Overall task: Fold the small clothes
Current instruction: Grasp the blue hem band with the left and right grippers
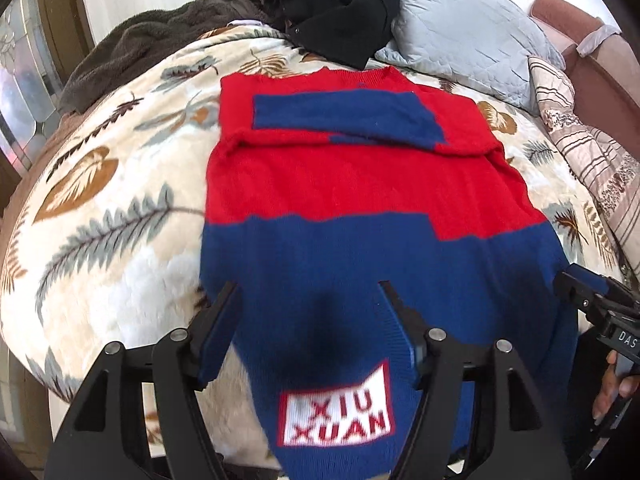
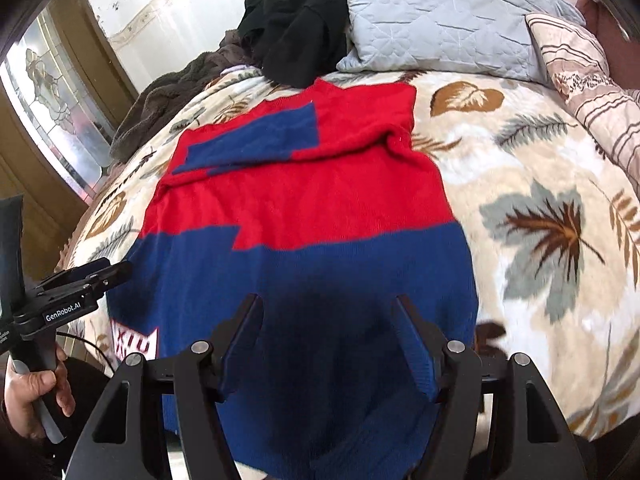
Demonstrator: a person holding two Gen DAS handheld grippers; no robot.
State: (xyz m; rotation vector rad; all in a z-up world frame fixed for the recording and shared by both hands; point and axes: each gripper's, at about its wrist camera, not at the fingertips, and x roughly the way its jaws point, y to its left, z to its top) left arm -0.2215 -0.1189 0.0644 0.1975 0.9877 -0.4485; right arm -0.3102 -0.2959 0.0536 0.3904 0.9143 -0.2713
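Note:
A red and blue knit sweater (image 1: pixel 360 184) (image 2: pixel 300 200) lies flat on the leaf-print blanket (image 1: pixel 100 220) (image 2: pixel 540 220). Its sleeves are folded across the chest, and its blue hem end reaches the near edge of the bed. A white patch with red letters (image 1: pixel 338 412) (image 2: pixel 134 344) sits on the blue part near the hem. My left gripper (image 1: pixel 310 286) (image 2: pixel 100 272) hovers open over the left half of the hem. My right gripper (image 2: pixel 328 299) (image 1: pixel 592 296) hovers open over the right half. Neither holds any cloth.
A heap of black clothes (image 1: pixel 332 4) (image 2: pixel 296 24) lies just beyond the sweater's collar. Beside it rest a grey quilted pillow (image 1: pixel 460 28) (image 2: pixel 440 12) and a striped pillow (image 1: pixel 592 152) (image 2: pixel 592 80). A brown fleece throw (image 1: pixel 132 52) lies at the far left, by a glass door (image 2: pixel 52 112).

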